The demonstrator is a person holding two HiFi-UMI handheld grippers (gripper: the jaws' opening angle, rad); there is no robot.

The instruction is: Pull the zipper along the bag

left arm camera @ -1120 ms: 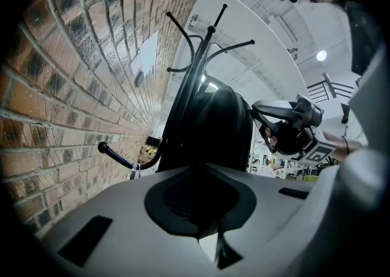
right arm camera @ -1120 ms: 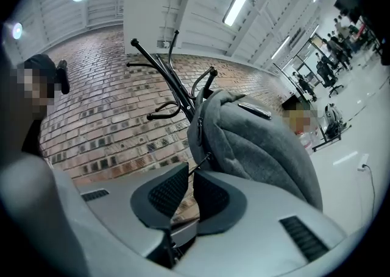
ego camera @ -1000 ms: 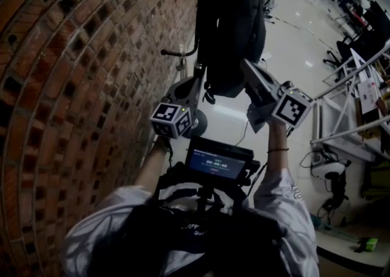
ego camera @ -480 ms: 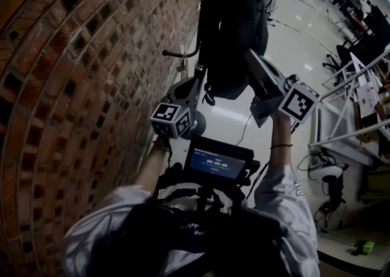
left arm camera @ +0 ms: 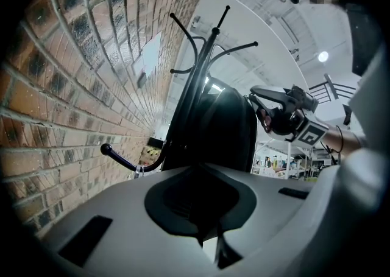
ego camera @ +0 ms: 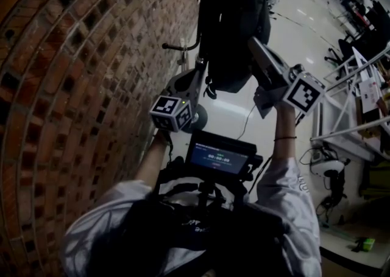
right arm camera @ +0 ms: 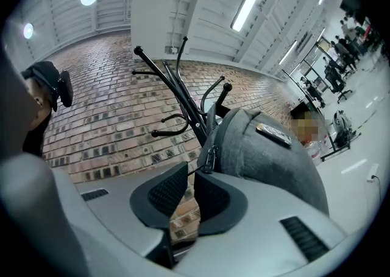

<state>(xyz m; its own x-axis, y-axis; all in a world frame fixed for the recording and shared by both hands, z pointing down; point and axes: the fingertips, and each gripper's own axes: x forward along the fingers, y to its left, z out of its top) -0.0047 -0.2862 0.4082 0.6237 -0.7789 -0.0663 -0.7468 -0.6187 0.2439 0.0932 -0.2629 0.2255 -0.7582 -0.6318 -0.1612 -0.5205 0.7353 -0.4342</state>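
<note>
A dark grey backpack (ego camera: 237, 26) hangs on a black coat rack (ego camera: 207, 8) beside the brick wall. In the right gripper view its metal zipper pull (right arm camera: 210, 159) sits on the bag's near edge, just past the fingertips. My right gripper (right arm camera: 192, 175) is at the bag's right side (ego camera: 252, 44). Its jaws are opening, with a narrow gap between the pads, and nothing is pressed between them. My left gripper (left arm camera: 201, 209) reaches the bag's lower left edge (ego camera: 198, 70). Its pads are closed together, and the dark bag fabric (left arm camera: 225, 129) runs straight into them.
The brick wall (ego camera: 79, 87) stands close on the left. A rack hook (ego camera: 177, 45) juts out toward it. A white metal frame (ego camera: 341, 105) and office chairs (ego camera: 359, 38) stand on the shiny floor at the right. A small screen (ego camera: 218, 159) is mounted at my chest.
My right gripper has moved a little up and to the right along the bag's side. The left gripper has stayed at the bag's lower edge.
</note>
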